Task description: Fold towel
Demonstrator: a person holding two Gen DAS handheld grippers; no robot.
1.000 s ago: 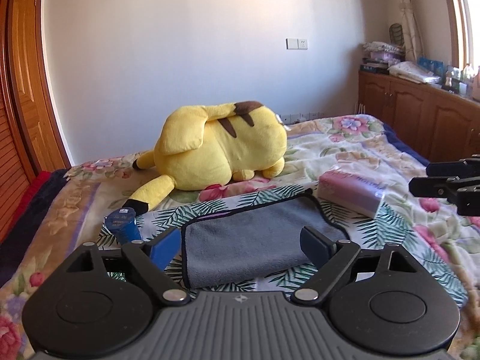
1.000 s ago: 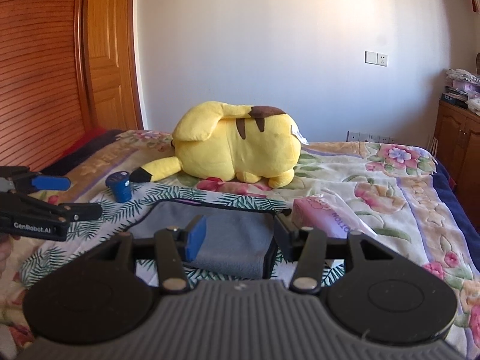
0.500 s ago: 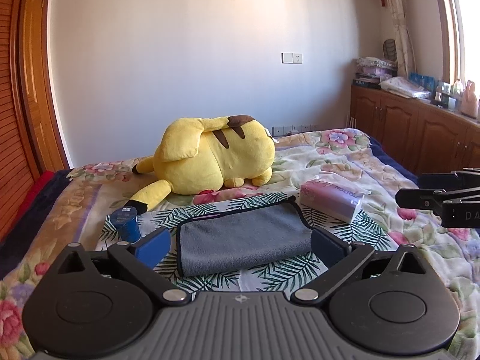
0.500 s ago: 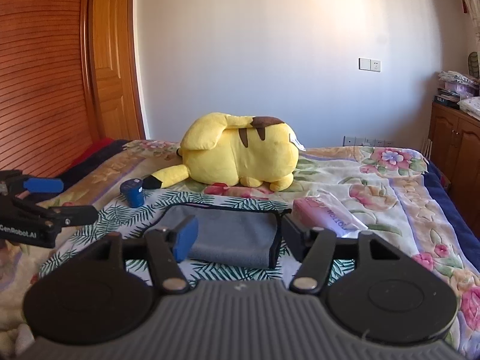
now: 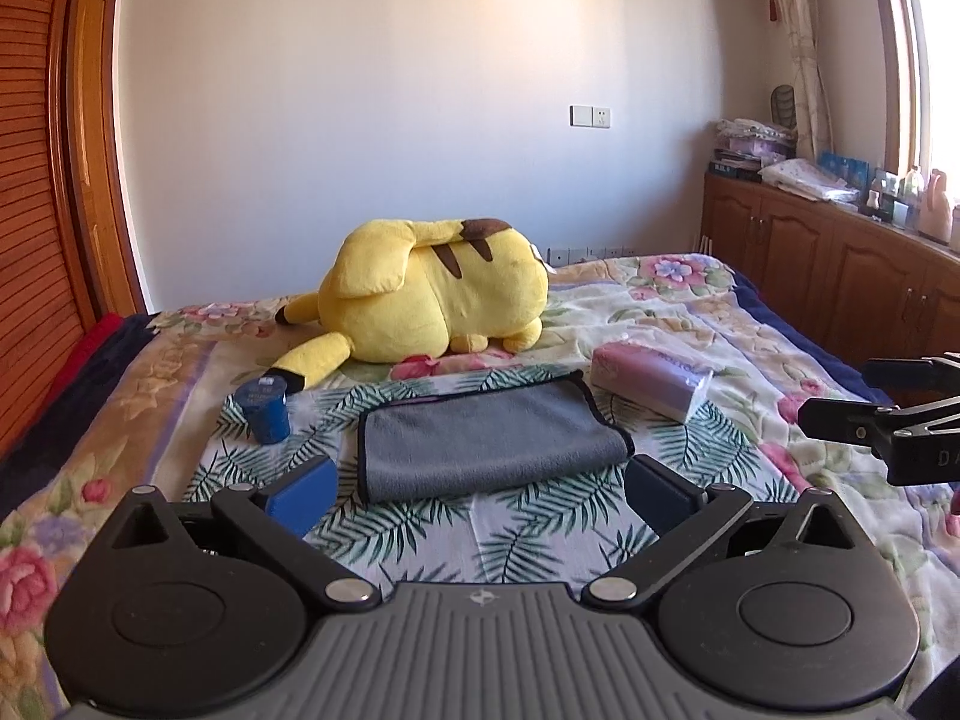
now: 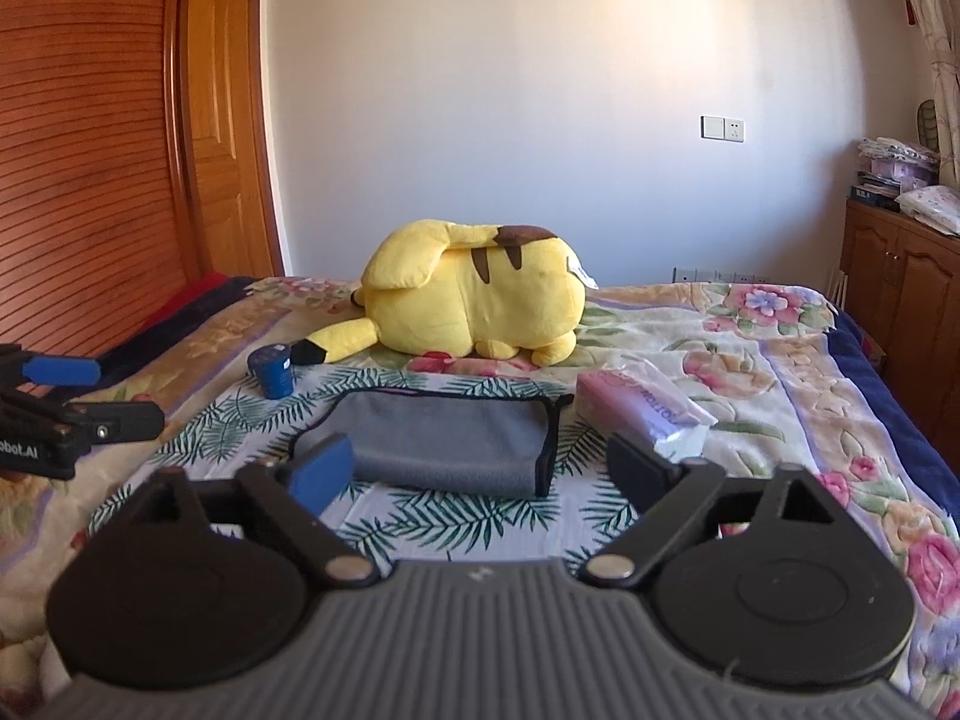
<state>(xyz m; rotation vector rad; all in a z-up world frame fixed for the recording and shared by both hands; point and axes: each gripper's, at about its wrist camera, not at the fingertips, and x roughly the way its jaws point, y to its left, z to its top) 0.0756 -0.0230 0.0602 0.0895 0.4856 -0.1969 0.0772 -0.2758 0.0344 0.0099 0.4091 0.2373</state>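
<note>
A grey towel (image 5: pixel 486 439) with a dark hem lies folded flat on the leaf-print cloth on the bed; it also shows in the right wrist view (image 6: pixel 447 439). My left gripper (image 5: pixel 480 495) is open and empty, held back from the towel's near edge. My right gripper (image 6: pixel 480 471) is open and empty, also short of the towel's near edge. Each gripper shows at the side of the other's view: the right one (image 5: pixel 882 417), the left one (image 6: pixel 78 399).
A yellow plush toy (image 5: pixel 429 306) lies behind the towel. A blue can (image 5: pixel 264 408) stands to the towel's left. A pink tissue pack (image 5: pixel 651 381) lies to its right. Wooden cabinets (image 5: pixel 840 276) run along the right wall, a wooden door (image 6: pixel 222 138) on the left.
Both grippers have pulled back and up from the towel, and their jaws have opened wider. The towel stays folded on the bed.
</note>
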